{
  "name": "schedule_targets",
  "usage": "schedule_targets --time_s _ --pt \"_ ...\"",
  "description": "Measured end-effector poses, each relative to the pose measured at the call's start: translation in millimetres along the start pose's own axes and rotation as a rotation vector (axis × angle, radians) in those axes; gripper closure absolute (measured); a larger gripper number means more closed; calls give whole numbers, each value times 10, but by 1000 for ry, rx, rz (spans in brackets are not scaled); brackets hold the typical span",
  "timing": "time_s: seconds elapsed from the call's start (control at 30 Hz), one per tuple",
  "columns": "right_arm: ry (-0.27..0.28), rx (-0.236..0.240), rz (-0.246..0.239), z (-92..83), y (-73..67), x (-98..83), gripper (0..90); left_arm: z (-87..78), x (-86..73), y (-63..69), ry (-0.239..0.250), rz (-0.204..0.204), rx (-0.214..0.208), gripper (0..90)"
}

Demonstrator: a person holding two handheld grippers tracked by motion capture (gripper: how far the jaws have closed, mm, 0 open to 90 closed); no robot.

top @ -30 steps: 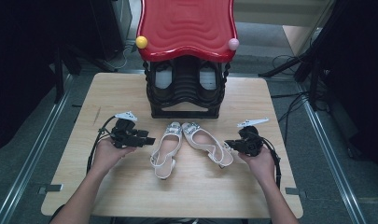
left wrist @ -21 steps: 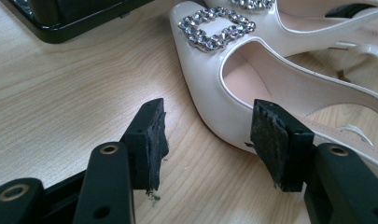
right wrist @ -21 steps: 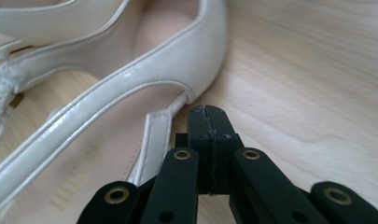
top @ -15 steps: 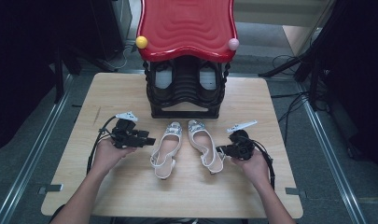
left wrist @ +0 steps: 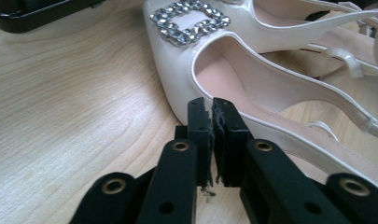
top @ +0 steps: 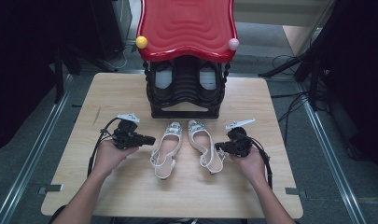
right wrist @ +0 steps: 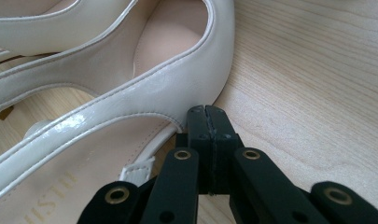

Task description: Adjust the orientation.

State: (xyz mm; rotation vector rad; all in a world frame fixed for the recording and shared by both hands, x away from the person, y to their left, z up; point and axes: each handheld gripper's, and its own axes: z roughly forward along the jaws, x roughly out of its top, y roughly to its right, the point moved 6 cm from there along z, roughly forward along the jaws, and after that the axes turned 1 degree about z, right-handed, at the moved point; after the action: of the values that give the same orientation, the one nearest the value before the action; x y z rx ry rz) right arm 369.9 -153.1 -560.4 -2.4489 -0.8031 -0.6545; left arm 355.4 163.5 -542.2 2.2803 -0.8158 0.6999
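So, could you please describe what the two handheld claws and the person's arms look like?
Both the left claw and the right claw are black, each topped by a grey three-cornered plate and trailing a black cable. Up close, their flat black jaws carry round brass-coloured rivets. The forearms are bare, with no sleeves in sight.

Right gripper (right wrist: 208, 112) jaws closed, tips against cream shoe (right wrist: 130, 88).

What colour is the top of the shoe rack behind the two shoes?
Glossy red top, on a black shoe rack; the high view shows it best.
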Motion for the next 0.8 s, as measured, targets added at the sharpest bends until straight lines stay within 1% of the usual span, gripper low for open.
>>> schedule_targets --time_s 0.1,0.13,0.17,0.2,0.23,0.33,0.37,0.4,0.47,0.67,0.73,0.8 --pt "5 18 10 7 11 -3 900 30 -24 -10 -13 -8 2 879" --pt "4 23 15 8 12 -3 900 45 -36 -14 -18 -13 8 879" --pt "4 23 15 8 12 -3 900 45 -36 -14 -18 -13 8 878" --pt "8 27 12 16 15 3 900 80 -61 -17 -28 -21 13 878" --pt "8 25 16 23 17 7 900 97 -74 -17 -38 -17 20 878" --pt "10 15 21 58 29 31 900 142 -85 -13 -37 -22 24 876" --pt "12 19 23 71 32 42 900 161 -90 -7 -37 -31 16 876" --pt "9 21 30 79 28 48 900 180 -99 -3 -44 -30 17 877" --pt "10 25 19 94 24 63 900 207 -111 12 -55 -27 17 876" --pt "13 35 12 133 9 95 900 223 -127 38 -58 -25 18 872" --pt "17 19 17 143 14 114 900 218 -137 35 -55 -32 21 864" --pt "24 11 14 171 21 152 900 211 -151 30 -56 -29 25 863"
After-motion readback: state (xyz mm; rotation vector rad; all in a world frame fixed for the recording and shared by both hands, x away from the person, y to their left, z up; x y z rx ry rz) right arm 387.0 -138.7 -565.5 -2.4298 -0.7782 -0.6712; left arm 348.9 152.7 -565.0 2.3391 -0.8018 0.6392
